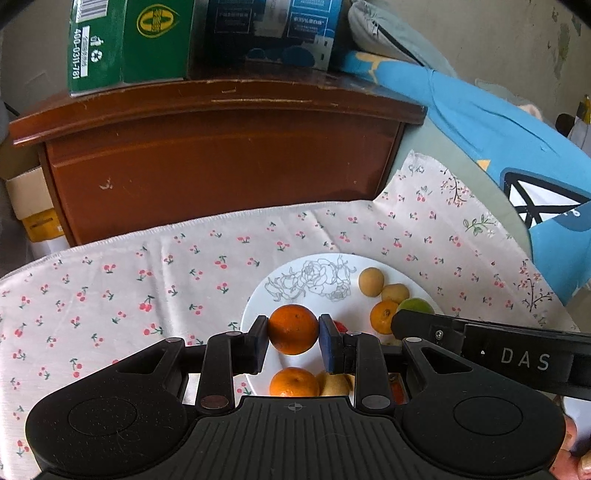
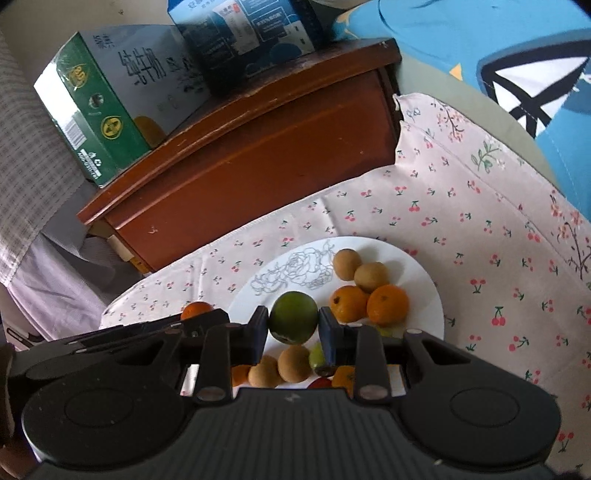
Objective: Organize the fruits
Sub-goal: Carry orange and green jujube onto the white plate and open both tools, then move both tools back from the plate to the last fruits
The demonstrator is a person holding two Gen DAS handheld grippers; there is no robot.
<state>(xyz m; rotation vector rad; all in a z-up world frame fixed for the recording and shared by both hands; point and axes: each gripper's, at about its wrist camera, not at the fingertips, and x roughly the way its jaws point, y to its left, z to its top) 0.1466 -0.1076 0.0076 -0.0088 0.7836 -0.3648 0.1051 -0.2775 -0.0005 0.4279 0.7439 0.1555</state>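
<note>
A white plate with a drawn rose lies on a cherry-print cloth and holds several fruits. My left gripper is shut on an orange above the plate's left part. My right gripper is shut on a green fruit above the plate. In the right wrist view two oranges and two tan fruits lie on the plate; more small fruits sit under the jaws. The right gripper's body shows at the right of the left wrist view.
A brown wooden cabinet stands behind the cloth, with a green carton and a blue box on top. A blue garment lies to the right. Cardboard boxes sit left of the cabinet.
</note>
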